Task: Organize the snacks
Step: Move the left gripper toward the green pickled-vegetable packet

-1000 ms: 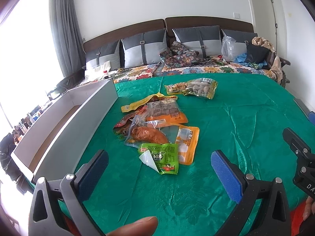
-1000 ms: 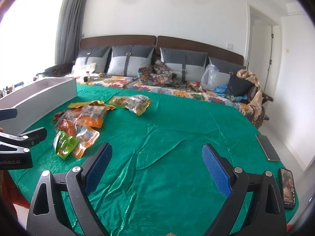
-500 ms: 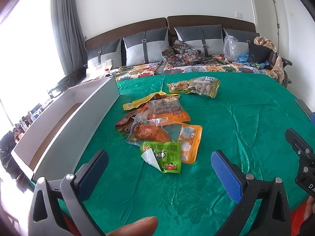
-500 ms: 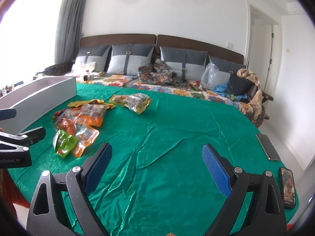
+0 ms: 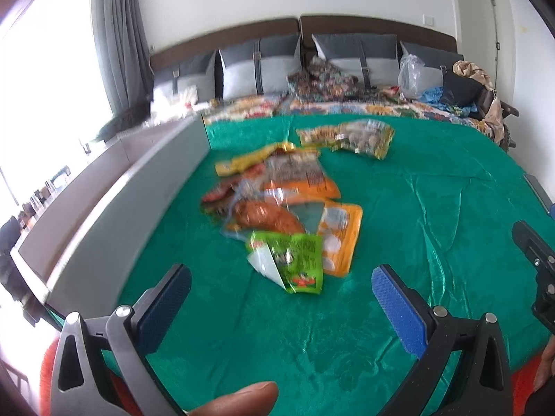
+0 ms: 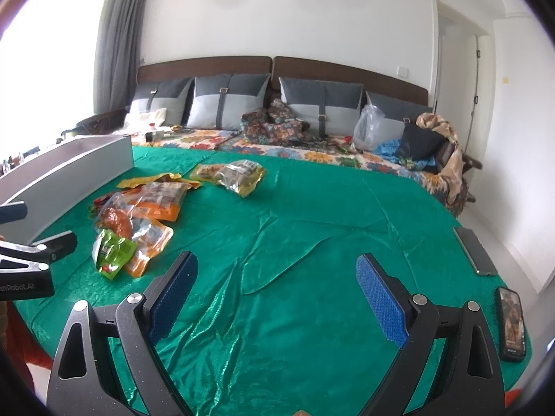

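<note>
A heap of snack packets lies on the green bed cover (image 5: pixel 416 208). Nearest in the left wrist view is a green packet (image 5: pixel 295 260), half on an orange packet (image 5: pixel 340 235); behind them lie a clear bag with reddish food (image 5: pixel 267 215) and a yellow-green bag (image 5: pixel 360 135) set apart at the back. My left gripper (image 5: pixel 281 298) hangs open just short of the green packet, nothing between its fingers. My right gripper (image 6: pixel 275 298) is open over bare cover, right of the heap (image 6: pixel 138 215). A long white box (image 5: pixel 114 201) stands along the left.
Two phones (image 6: pixel 511 322) lie at the cover's right edge. Grey pillows (image 6: pixel 229 100), a patterned bundle (image 6: pixel 274 124) and a clear plastic bag (image 6: pixel 369 128) line the headboard. The left gripper's body (image 6: pixel 31 267) shows at the right wrist view's left edge. A fingertip (image 5: pixel 239 398) shows bottom.
My left gripper has moved forward toward the heap, so the green packet looks larger and closer; the view is blurred by motion. The right gripper has barely shifted.
</note>
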